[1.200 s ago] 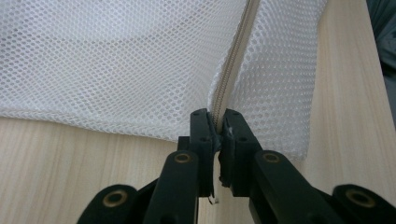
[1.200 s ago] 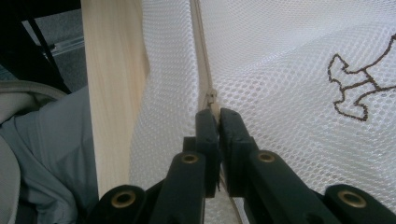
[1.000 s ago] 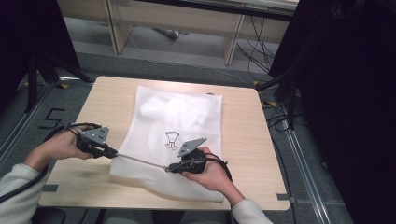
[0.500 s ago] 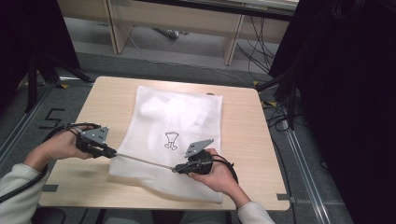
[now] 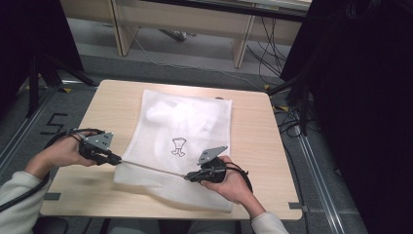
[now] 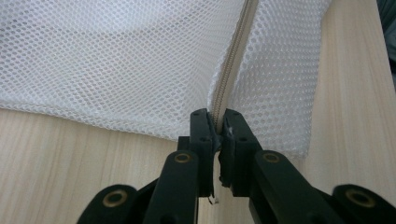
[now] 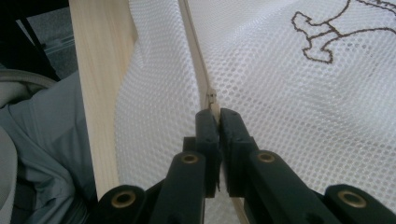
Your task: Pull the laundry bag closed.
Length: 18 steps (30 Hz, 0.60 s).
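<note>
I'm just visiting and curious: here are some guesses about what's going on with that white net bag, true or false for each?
1. The left gripper is clamped on the end of the zipper. True.
2. The right gripper stands wide open above the bag. False: its jaws are shut on the zipper pull.
3. The mesh bag lies on a wooden table. True.
4. The bag is plain, with no drawing. False: a small dark outline figure is printed on it.

Wooden table [image 5: 253, 131], floor cables [image 5: 272, 58]
</note>
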Tool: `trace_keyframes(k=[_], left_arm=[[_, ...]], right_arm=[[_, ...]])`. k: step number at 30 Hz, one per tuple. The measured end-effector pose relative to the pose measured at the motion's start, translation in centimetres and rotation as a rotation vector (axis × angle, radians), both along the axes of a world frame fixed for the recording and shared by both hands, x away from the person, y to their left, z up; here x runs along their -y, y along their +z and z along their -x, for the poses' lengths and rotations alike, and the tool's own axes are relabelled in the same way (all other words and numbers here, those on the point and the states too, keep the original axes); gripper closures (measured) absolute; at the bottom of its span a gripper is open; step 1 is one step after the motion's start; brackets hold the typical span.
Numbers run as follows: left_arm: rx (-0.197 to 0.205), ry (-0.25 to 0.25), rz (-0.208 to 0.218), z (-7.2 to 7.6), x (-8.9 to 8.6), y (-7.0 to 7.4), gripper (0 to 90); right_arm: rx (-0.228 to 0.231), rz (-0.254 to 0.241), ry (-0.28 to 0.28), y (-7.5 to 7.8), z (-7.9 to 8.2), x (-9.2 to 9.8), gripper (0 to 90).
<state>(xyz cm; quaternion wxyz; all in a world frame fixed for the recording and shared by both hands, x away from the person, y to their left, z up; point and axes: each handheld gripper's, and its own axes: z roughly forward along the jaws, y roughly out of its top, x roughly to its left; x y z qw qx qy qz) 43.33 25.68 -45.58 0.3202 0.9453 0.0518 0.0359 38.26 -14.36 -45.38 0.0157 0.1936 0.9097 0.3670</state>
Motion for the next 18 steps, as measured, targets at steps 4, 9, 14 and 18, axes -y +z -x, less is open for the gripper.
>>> trace_keyframes(k=[4,9,14,18], left_arm=[[0.0,0.0,0.0,0.0,0.0,0.0,83.2],[-0.008,0.013,0.008,0.0,-0.1,-0.1,83.2],[-0.008,0.014,0.01,0.0,0.0,-0.1,83.2],[-0.001,0.008,0.009,0.0,0.0,-0.1,83.2]], right_arm=[[-0.008,0.005,-0.017,0.0,0.1,0.4,88.0],[-0.013,0.005,-0.021,0.1,0.1,0.9,88.0],[-0.015,0.014,-0.034,0.0,0.1,1.7,88.0],[-0.02,0.004,-0.037,-0.2,0.2,2.0,87.9]])
